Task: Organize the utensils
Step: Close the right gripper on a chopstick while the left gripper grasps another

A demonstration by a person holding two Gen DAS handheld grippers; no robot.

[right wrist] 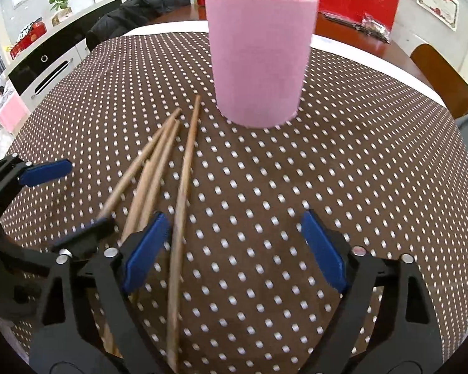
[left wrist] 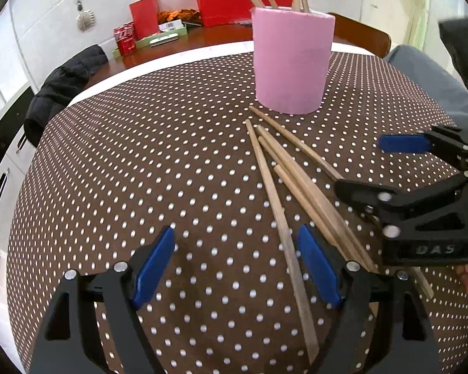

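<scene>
Basically: chopsticks [left wrist: 296,187] are light, stiff, thin wood, likely to roll and skid on the dotted cloth [left wrist: 140,171] over the desk. Best taken near mid-length, across the shaft. Count: five loose, fanned just in front of the pink cup [left wrist: 291,62]; four or five more stand in it. Left gripper [left wrist: 237,268] jaws wide, holding nothing. Right gripper [right wrist: 234,249] jaws wide too, one chopstick [right wrist: 179,233] between the pads, not pinched.
</scene>
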